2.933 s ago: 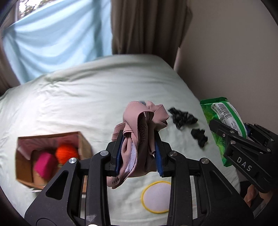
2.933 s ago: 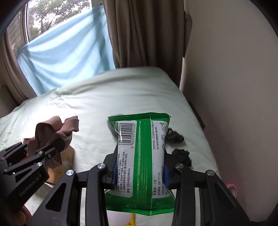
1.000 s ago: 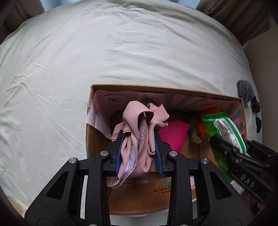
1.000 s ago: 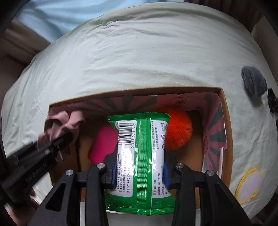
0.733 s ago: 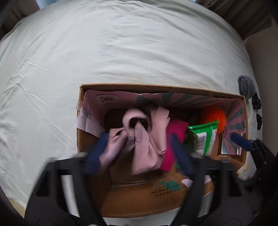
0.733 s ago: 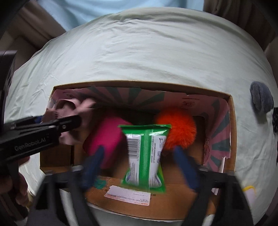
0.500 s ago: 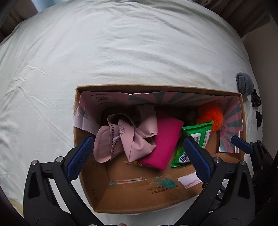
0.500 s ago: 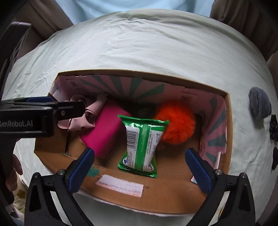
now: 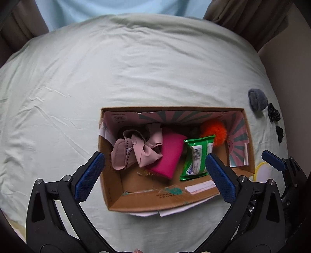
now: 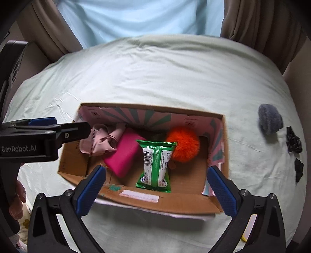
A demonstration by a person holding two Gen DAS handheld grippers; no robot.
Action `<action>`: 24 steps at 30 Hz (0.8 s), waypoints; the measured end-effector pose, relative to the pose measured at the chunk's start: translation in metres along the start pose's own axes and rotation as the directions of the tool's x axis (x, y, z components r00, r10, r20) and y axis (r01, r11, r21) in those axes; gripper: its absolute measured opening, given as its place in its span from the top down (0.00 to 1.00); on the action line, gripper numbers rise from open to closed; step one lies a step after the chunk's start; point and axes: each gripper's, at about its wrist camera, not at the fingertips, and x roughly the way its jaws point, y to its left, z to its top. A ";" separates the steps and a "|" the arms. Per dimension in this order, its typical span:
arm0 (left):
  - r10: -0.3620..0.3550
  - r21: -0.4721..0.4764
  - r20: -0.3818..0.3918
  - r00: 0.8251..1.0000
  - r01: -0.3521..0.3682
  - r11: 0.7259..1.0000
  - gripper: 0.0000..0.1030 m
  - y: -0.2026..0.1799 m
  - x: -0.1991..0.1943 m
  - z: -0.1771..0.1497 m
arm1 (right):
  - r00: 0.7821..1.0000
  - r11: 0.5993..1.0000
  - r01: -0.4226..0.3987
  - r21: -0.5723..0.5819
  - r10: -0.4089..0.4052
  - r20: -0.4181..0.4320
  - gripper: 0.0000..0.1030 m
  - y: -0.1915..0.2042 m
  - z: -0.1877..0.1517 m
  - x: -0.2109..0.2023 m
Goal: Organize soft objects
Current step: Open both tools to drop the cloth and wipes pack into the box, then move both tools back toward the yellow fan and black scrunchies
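Cardboard box [image 9: 151, 196] sits on the pale green bed sheet [image 9: 136, 64], and we hover both claws above its open top. Our left claw [image 9: 155, 175] stands wide, its blue pads spread apart over the box with nothing between them; in the right wrist view it reaches in from the left edge [image 10: 58, 126] above the box's left end. Our right claw [image 10: 157, 186] is just as wide and carries nothing, its pads framing the near wall of the box.

Inside the box we see four soft things. A crumpled dusty-pink garment [image 9: 134, 149] lies at the left end. Just beside it, and partly under its folds, a magenta pouch [image 9: 169, 153] lies tilted. Right of that, a green wipes packet [image 9: 196, 157] leans with its barcode side up, touching the pouch's edge. Behind the packet, an orange fluffy ball [image 9: 215, 132] rests in the far right corner against the pink-and-green striped inner wall.

Out on the sheet, well to the right of the box, a grey fuzzy item [image 9: 257, 101] lies with two small black fabric pieces near it, one [image 9: 273, 114] closer and one [image 9: 279, 133] lower down. A yellow-rimmed pad [image 9: 260, 169] peeks out just past the box's right side. Brown curtains [image 10: 258, 25] and a light blue cloth [image 10: 140, 17] hang beyond the bed.
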 end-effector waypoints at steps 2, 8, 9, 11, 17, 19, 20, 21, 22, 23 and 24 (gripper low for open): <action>0.001 -0.001 0.027 1.000 -0.001 1.000 0.00 -0.001 -0.018 -0.004 | 0.999 1.000 0.008 0.005 -0.009 0.035 0.00 0.000 -0.002 -0.022; 0.014 0.012 0.124 0.992 -0.016 1.000 0.00 -0.005 -0.082 -0.016 | 0.988 0.998 0.048 0.049 -0.054 0.147 0.00 0.003 -0.004 -0.092; 0.020 0.016 0.139 0.990 -0.022 1.000 0.00 -0.005 -0.092 -0.017 | 0.985 0.997 0.053 0.059 -0.061 0.159 0.00 0.004 -0.004 -0.101; 0.025 0.024 0.174 0.984 -0.029 0.999 0.00 -0.009 -0.115 -0.022 | 0.976 0.994 0.065 0.088 -0.082 0.204 0.00 0.002 -0.006 -0.127; 0.031 0.058 0.274 0.961 -0.049 0.997 0.00 -0.020 -0.179 -0.042 | 0.924 0.975 0.135 0.176 -0.188 0.332 0.00 -0.007 -0.019 -0.207; 0.036 0.068 0.319 0.947 -0.061 0.996 0.00 -0.026 -0.202 -0.051 | 0.901 0.968 0.158 0.193 -0.222 0.374 0.00 -0.012 -0.024 -0.231; 0.036 0.071 0.339 0.940 -0.064 0.995 0.00 -0.029 -0.212 -0.054 | 0.891 0.965 0.169 0.201 -0.237 0.388 0.00 -0.013 -0.027 -0.240; 0.036 0.073 0.361 0.932 -0.067 0.995 0.00 -0.032 -0.223 -0.058 | 0.880 0.961 0.179 0.212 -0.253 0.402 0.00 -0.016 -0.031 -0.251; 0.035 0.074 0.378 0.925 -0.068 0.995 0.00 -0.035 -0.232 -0.062 | 0.869 0.956 0.187 0.225 -0.268 0.416 0.00 -0.019 -0.035 -0.261; 0.030 0.079 0.401 0.916 -0.067 0.995 0.00 -0.040 -0.244 -0.066 | 0.856 0.949 0.195 0.247 -0.287 0.429 0.00 -0.024 -0.040 -0.274; 0.027 0.081 0.413 0.910 -0.066 0.995 0.00 -0.044 -0.249 -0.069 | 0.849 0.946 0.197 0.256 -0.295 0.438 0.00 -0.028 -0.043 -0.280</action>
